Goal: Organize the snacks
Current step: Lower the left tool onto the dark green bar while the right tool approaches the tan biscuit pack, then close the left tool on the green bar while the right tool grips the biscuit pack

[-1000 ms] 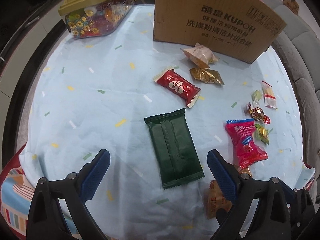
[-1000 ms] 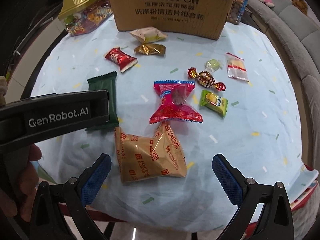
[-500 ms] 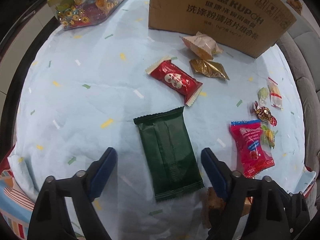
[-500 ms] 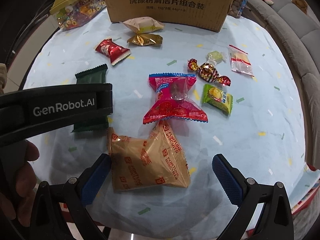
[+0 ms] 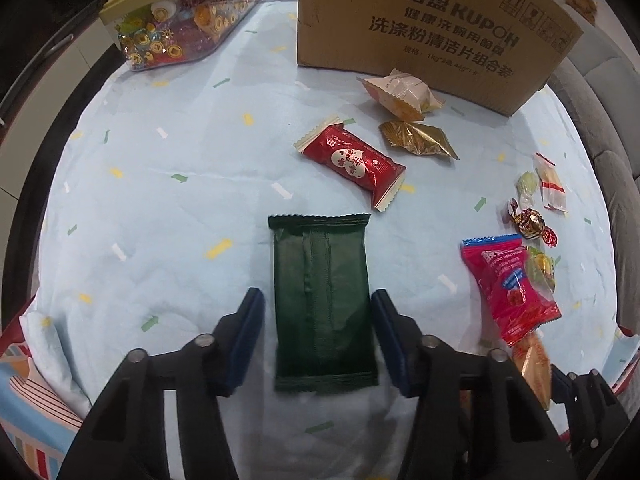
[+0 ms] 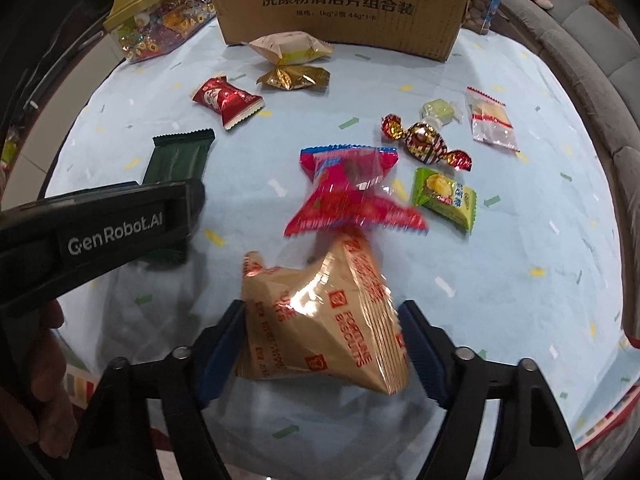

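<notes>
Both grippers point steeply down, fingers just closing: left gripper point(image 5: 316, 336) astride green packet point(image 5: 322, 304), right gripper point(image 6: 320, 344) gripping biscuit bag point(image 6: 320, 320).

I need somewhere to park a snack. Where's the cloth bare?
Bare: the left half, between the candy jar and green packet; also the near-right corner past the durian candy. Crowded: in front of the box and mid-right.

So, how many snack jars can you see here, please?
2: a gold-lidded jar left of the box, a clear jar right of it. Others may hide behind it.
</notes>
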Tool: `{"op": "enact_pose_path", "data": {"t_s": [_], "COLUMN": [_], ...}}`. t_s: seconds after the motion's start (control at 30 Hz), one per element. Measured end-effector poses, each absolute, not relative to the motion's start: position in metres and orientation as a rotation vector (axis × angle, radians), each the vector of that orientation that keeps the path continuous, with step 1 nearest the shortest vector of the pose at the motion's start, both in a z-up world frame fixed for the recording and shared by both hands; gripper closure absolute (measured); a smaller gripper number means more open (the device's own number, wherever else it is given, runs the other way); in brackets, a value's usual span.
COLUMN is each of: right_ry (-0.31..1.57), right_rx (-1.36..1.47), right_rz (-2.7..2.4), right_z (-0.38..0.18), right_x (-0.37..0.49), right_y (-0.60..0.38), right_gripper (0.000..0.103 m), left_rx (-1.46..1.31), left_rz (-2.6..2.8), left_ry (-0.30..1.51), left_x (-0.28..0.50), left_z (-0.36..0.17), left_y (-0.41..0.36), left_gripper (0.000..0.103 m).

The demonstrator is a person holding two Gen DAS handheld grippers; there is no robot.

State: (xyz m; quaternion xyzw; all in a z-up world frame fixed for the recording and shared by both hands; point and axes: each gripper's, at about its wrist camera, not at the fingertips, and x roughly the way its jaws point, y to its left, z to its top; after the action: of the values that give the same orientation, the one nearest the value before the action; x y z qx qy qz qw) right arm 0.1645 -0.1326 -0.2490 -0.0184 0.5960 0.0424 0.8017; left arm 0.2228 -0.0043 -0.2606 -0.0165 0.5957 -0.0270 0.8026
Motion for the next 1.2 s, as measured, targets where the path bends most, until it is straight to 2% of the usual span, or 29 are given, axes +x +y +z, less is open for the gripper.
{"op": "enact_pose_path", "data": {"t_s": [0.03, 0.1, 0.17, 0.27, 0.47, 1.2], "right_ry": [1.271, 1.26, 1.251, 1.247, 1.242, 1.157], "right_rx": [-0.041, -0.044, -0.044, -0.035, -0.036, -0.009], "right_rz": [0.093, 0.094, 0.097, 0.108, 0.11, 0.119], "right_z": [-0.248, -0.247, -0.246, -0.244, -0.238, -0.192], "right_x": [0.164, 0.163, 0.163, 0.163, 0.16, 0.145], "right_y": [-0.133, -0.134, -0.134, -0.136, -0.141, -0.157], "right_gripper": [0.037, 0.043, 0.054, 0.058, 0.061, 0.061], "left_rx": [-0.032, -0.034, -0.028, -0.036, -0.029, -0.023], "left_rz": [-0.057, -0.06, -0.063, -0.071, -0.061, -0.033], "left_ry": [1.272, 1.262, 1.252, 1.244, 1.227, 1.174], "left_x": [0.221, 0.218, 0.216, 0.207, 0.193, 0.167], "left_z": [-0.259, -0.259, -0.259, -0.259, -0.251, -0.202], "left_y": [-0.003, -0.002, -0.002, 0.0, 0.002, 0.001], "left_gripper": [0.057, 0.058, 0.059, 0.06, 0.06, 0.06]}}
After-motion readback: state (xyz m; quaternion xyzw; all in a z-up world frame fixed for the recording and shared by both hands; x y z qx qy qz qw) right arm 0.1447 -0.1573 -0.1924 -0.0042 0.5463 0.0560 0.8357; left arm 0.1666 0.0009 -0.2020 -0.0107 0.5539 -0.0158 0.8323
